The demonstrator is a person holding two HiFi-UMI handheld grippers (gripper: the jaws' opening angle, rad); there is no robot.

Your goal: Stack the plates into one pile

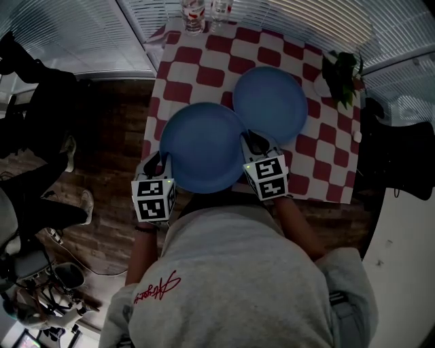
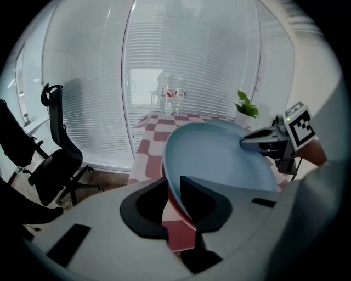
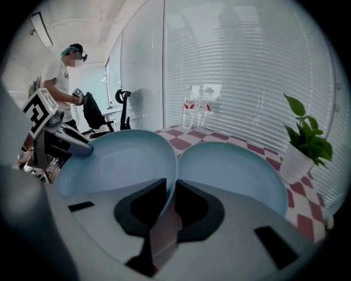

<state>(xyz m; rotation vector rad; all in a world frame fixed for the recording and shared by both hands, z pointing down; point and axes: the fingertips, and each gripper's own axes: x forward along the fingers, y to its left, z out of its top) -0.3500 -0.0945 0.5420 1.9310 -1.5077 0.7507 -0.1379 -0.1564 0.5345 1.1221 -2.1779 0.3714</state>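
Note:
Two blue plates lie on the red-and-white checked table [image 1: 183,92]. The near plate [image 1: 204,146] overlaps the rim of the far plate [image 1: 272,102] at its upper right. My left gripper [image 1: 162,160] is shut on the near plate's left rim, and in the left gripper view that plate [image 2: 219,159] tilts up from between the pads. My right gripper [image 1: 253,143] is shut on the same plate's right rim. In the right gripper view the rim of the near plate [image 3: 120,159] runs down between the pads, with the far plate [image 3: 230,170] just to the right.
Two glasses [image 1: 194,13] stand at the table's far edge. A potted plant [image 1: 340,75] sits at the far right. An office chair [image 2: 55,159] stands on the floor to the left. A person [image 3: 66,71] stands farther off. Blinds enclose the table.

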